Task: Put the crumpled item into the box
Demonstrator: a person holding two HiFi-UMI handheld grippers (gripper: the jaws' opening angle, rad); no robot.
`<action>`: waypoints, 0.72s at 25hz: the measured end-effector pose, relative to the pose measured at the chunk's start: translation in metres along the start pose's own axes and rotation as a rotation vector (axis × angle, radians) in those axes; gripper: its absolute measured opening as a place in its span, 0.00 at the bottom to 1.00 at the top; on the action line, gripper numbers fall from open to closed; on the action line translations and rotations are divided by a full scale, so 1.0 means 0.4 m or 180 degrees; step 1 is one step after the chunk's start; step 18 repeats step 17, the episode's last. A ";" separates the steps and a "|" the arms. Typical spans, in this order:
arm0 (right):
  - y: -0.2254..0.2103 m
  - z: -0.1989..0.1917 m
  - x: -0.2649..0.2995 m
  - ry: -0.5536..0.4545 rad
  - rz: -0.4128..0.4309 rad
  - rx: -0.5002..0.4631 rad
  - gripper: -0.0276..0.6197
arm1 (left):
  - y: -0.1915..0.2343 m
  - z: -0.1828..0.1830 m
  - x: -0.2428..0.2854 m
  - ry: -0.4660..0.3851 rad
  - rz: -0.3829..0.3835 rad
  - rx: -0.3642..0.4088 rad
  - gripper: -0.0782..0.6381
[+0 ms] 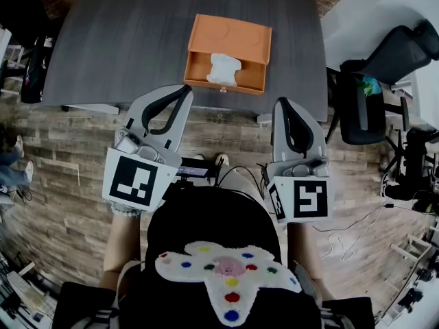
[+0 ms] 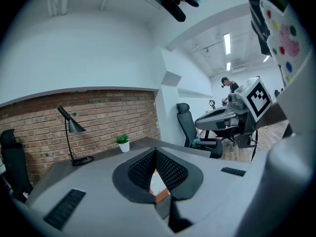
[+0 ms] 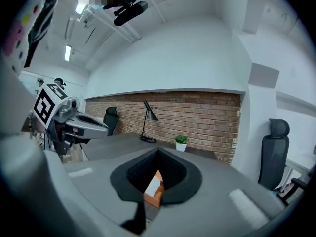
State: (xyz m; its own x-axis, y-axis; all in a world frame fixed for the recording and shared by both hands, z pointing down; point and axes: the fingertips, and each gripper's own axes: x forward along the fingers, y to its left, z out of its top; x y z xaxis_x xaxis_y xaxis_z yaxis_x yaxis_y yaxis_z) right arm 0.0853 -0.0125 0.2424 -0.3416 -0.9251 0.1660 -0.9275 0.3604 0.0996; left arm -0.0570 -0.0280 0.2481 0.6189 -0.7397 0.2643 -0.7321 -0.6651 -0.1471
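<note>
An orange box (image 1: 230, 36) stands near the front edge of the dark table (image 1: 123, 33). Inside its open front compartment lies the crumpled white item (image 1: 223, 68). My left gripper (image 1: 184, 90) and right gripper (image 1: 282, 103) hover over the wooden floor just short of the table, either side of the box, both shut and empty. In the left gripper view the left gripper (image 2: 156, 151) has its jaws closed to a point, with a sliver of the box (image 2: 160, 196) below them. In the right gripper view the right gripper (image 3: 158, 149) frames the box (image 3: 159, 194) and the white item (image 3: 152, 184).
A black office chair (image 1: 384, 60) stands right of the table and a dark bag (image 1: 31, 67) left of it. A desk lamp (image 2: 69, 127) and a small potted plant (image 2: 123, 143) stand on the table's far side before a brick wall. Cables (image 1: 343, 238) trail on the floor.
</note>
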 end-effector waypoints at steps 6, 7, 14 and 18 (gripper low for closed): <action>0.002 -0.002 0.003 0.0015 0.0001 0.0017 0.05 | 0.002 -0.002 0.000 0.0007 0.0006 -0.0003 0.12; 0.002 -0.004 0.003 0.0021 0.0006 0.0010 0.05 | 0.002 -0.002 0.000 0.0008 0.0006 -0.0003 0.12; 0.003 -0.015 0.007 0.0054 0.0025 -0.0011 0.05 | 0.005 -0.005 0.004 0.0011 0.0007 -0.0012 0.12; 0.001 -0.017 0.007 0.0059 0.0025 -0.0003 0.05 | 0.003 -0.005 0.007 0.0009 0.0008 -0.0021 0.12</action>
